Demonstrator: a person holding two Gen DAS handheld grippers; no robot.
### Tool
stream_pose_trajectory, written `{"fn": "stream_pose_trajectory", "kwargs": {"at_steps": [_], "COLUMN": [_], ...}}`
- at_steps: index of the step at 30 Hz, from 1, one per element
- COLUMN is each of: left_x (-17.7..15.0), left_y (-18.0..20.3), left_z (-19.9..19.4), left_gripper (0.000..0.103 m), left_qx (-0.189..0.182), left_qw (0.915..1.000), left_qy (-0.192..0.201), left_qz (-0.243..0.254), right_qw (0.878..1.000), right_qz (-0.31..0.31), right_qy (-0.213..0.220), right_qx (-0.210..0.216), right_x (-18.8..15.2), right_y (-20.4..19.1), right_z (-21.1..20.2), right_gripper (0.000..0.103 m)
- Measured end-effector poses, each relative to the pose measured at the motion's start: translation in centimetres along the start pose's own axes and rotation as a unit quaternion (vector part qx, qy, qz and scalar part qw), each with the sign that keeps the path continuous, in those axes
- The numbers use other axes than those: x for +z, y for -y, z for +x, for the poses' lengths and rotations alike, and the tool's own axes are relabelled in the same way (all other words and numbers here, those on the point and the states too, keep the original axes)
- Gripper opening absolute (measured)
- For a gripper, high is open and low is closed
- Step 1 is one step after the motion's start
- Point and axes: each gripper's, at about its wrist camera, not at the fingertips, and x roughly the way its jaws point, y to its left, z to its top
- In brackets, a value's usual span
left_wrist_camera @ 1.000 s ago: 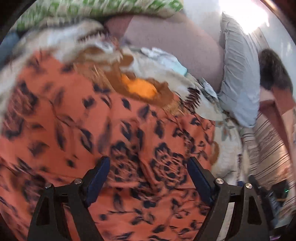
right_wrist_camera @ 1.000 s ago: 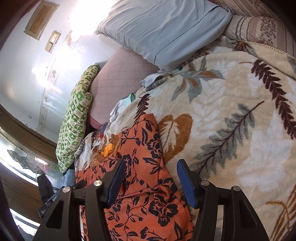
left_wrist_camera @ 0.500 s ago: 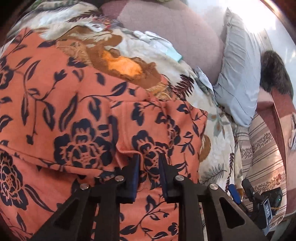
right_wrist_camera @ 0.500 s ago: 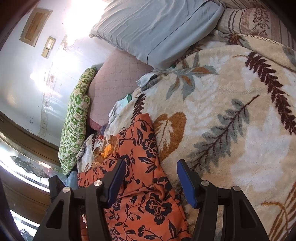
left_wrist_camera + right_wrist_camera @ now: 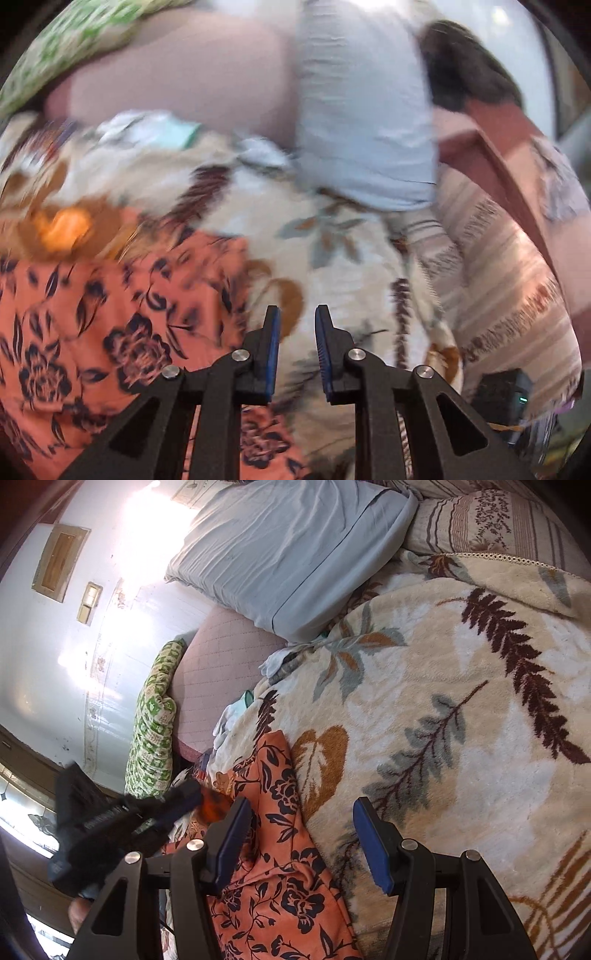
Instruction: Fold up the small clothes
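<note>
An orange cloth (image 5: pixel 110 332) with dark flowers lies on a cream leaf-pattern blanket (image 5: pixel 332 266). In the blurred left wrist view my left gripper (image 5: pixel 297 317) has its jaws nearly together, over the blanket just right of the cloth. The right wrist view shows that left gripper (image 5: pixel 184 797) raised, with a blurred fold of the orange cloth (image 5: pixel 280 849) at its tip. My right gripper (image 5: pixel 299 812) stands open above the cloth's right edge, with nothing pressed between its pads.
A grey-blue pillow (image 5: pixel 288 561), a pink quilted cushion (image 5: pixel 221 657) and a green patterned cushion (image 5: pixel 155 709) lie at the head of the bed. Small pale garments (image 5: pixel 229 720) sit by the cushions. A striped cover (image 5: pixel 517 295) is on the right.
My left gripper closed on the orange cloth, then swung up and to the right over the blanket, dragging the cloth's edge. The right gripper stayed open and barely shifted.
</note>
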Motion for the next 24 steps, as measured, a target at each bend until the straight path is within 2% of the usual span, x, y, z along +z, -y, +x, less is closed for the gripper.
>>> {"fn": "stream_pose_trajectory", "kwargs": {"at_steps": [3,5,8,10,11,13,16,19,21,23,24], "left_x": [0.0,-0.5,-2.9,-5.7,-7.3,-11.1,-17.1,-22.4,-25.4,-27.6,-28.3], "left_y": [-0.3,-2.5,-7.5,-11.4,-13.2,-16.9,-21.3,-23.7,-24.2,-24.0,-24.0], "left_z": [-1.8,-2.9,-5.0,-7.6,-8.9,-12.2,-17.5,-21.6,-23.0,-23.1,-23.0], "left_gripper": [0.02,0.02,0.02,0.021,0.023,0.045,0.061,0.067,0.068,0.073,0.074], "left_qx": [0.014,0.035,0.086,0.139,0.161,0.204,0.252,0.295,0.307,0.316,0.328], "left_qw": [0.9994,0.9991,0.9958,0.9892,0.9855,0.9757,0.9589,0.9442,0.9406,0.9403,0.9374], "left_qy": [0.023,0.023,0.008,0.002,0.0,-0.01,-0.004,-0.004,-0.006,-0.022,-0.029], "left_qz": [0.022,0.007,-0.029,-0.046,-0.054,-0.08,-0.13,-0.147,-0.145,-0.124,-0.114], "right_qw": [1.0,1.0,0.999,0.998,0.996,0.991,0.98,0.965,0.95,0.936,0.929], "right_qz": [-0.003,-0.01,-0.029,-0.054,-0.069,-0.109,-0.149,-0.185,-0.23,-0.263,-0.275], "right_qy": [-0.002,-0.007,-0.023,-0.045,-0.057,-0.082,-0.129,-0.185,-0.209,-0.231,-0.24], "right_qx": [0.001,0.002,0.008,0.009,0.007,-0.003,-0.002,0.0,-0.017,-0.039,-0.053], "right_x": [0.1,0.0,-0.3,-0.7,-1.1,-2.1,-4.3,-8.0,-11.2,-14.4,-15.9], "right_y": [-0.1,-0.3,-1.1,-1.8,-2.2,-3.2,-4.0,-5.1,-6.2,-6.7,-6.8], "right_z": [0.2,0.4,0.9,1.5,1.9,2.7,3.8,4.6,4.8,5.0,5.0], "right_gripper": [0.061,0.061,0.061,0.061,0.061,0.061,0.061,0.061,0.061,0.061,0.061]}}
